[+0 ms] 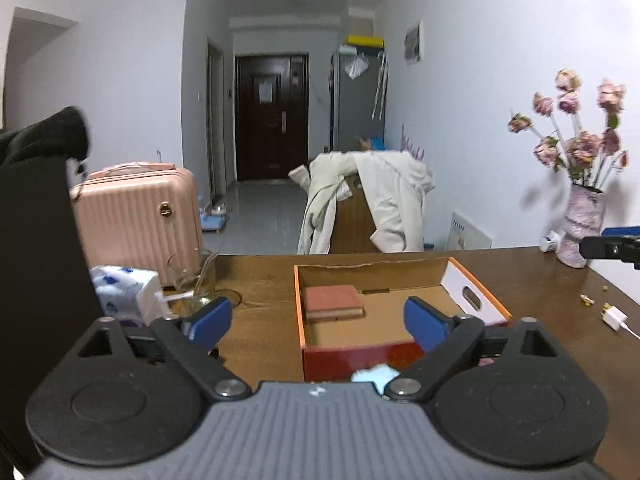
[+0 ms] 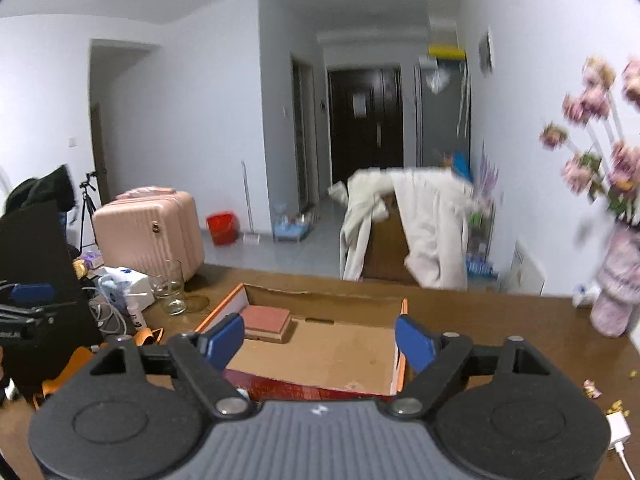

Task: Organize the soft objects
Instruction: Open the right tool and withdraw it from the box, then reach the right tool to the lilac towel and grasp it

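2 claws hover over a brown wooden surface (image 1: pixel 256 276), both with blue pads spread wide and nothing between them: the left claw (image 1: pixel 318 320) and the right claw (image 2: pixel 320 340) are released and empty. Ahead of both sits an open cardboard box (image 2: pixel 320 344) with an orange rim and a red front wall. Inside it, in the far left corner, lies 1 folded pinkish-red soft item (image 1: pixel 333 302), seemingly a cloth or towel, lying flat and neat. That suggests 1 piece is already put away, while most of the box floor is bare. More appears to be left: a pale blue soft thing (image 1: pixel 376 376) peeks out just below the box's front wall in the left wrist view, mostly hidden behind the claw body, so what it is cannot be told. Whether other soft items wait nearby is unclear, since the near surface is blocked by both claw housings. The right wrist view is blurred, smearing a vase of pink flowers (image 2: pixel 612 280) at the right edge. Clutter at the left, including a tissue pack (image 1: pixel 124 292) and a glass (image 2: pixel 170 288), is partly cut off.
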A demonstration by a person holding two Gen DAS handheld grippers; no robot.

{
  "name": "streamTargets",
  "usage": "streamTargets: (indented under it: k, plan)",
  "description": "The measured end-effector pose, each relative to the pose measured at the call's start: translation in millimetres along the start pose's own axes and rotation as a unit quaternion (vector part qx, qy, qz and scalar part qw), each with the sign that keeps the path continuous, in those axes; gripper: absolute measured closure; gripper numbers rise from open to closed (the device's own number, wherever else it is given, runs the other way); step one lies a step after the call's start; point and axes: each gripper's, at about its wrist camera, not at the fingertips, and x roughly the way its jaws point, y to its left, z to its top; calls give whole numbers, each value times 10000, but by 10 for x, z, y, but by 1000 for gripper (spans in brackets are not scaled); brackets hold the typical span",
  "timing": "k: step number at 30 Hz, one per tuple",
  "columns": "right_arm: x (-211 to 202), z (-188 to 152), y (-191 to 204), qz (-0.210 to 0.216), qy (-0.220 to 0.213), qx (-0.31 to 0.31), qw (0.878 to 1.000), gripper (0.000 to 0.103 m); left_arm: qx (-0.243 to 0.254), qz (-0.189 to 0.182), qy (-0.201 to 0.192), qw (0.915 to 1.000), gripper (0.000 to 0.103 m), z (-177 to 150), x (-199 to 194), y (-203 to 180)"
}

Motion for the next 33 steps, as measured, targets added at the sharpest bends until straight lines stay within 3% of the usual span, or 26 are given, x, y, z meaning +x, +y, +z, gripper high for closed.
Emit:
streamTargets:
  k: [6,12,16,23,33]
  plan:
    - [-580,-595,215,121,-578,-153,9981,15,12,-274,-307,9992,2,-656,-643,-74]
    - [-849,-1091,444,184,-754,-67,9970,15,49,-47,-692,9976,0,-1042,-1086,-195]
    - [-992,-1436,616,203,-811,-29,9965,15,77,54,-621,9980,0,-1310,-1237,-225]
    - [-1146,-1956,841,183,-458,-103,9987,15,165,27,-214,9996,0,-1696,-1263,-252]
    - [-993,-1954,951,526,-199,-8,9984,19,-17,-38,-34,10000,0,-1696,-967,-149]
